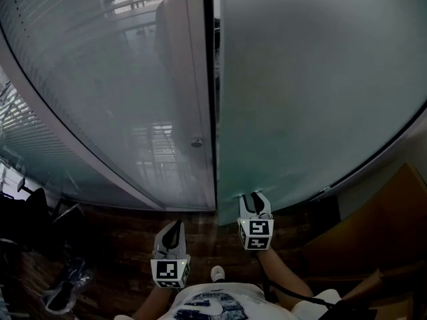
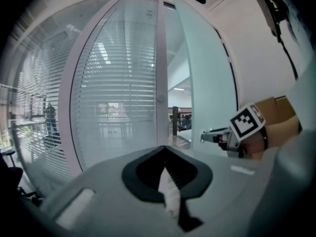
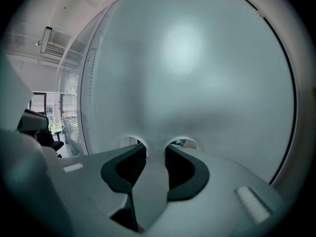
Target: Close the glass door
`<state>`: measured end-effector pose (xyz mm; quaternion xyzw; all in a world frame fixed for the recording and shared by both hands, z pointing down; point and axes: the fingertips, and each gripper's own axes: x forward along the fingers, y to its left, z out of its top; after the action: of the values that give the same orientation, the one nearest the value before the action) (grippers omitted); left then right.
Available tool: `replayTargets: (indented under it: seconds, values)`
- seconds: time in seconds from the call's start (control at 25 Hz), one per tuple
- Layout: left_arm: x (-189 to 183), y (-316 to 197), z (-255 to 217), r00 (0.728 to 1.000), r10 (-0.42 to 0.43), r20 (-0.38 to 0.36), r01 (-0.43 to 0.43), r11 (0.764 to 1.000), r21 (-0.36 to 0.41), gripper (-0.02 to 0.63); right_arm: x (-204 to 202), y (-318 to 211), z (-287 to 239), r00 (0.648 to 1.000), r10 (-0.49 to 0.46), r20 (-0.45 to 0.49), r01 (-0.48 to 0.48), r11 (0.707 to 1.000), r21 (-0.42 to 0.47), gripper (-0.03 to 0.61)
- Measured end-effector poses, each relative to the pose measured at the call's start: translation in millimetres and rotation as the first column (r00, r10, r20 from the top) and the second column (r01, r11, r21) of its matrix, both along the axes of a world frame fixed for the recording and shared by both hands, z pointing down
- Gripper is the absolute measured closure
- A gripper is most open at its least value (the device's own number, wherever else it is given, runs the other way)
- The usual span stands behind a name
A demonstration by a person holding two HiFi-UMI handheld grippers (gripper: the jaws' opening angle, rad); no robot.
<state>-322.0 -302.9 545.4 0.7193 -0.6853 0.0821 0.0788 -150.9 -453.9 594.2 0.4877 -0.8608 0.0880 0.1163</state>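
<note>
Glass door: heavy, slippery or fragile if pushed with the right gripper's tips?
The glass door is a tall pane, so probably heavy and slow to start. Its smooth frosted face may let the right gripper slip sideways. It looks rigid, yet hard point pressure seems risky.

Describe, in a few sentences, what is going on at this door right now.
A person stands facing a frosted glass door, with a two-jaw gripper in each hand. The right gripper has its jaws apart and their tips against the lower part of the door panel, apparently to push it. The left gripper hangs short of the glass with its jaws together, touching nothing. A narrow dark gap shows between the door's edge and the fixed panel with blinds, so the door is not yet fully closed.
</note>
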Motion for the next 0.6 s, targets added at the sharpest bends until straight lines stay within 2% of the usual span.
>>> replayTargets:
  seconds: [0.6]
  values:
    - [-15.1,4.3,0.1,1.000,-0.019,-0.005,0.018,1.000,-0.005,0.611,-21.1,-58.5,1.9,1.000,0.020,-0.009,-0.020,1.000,0.002,0.456]
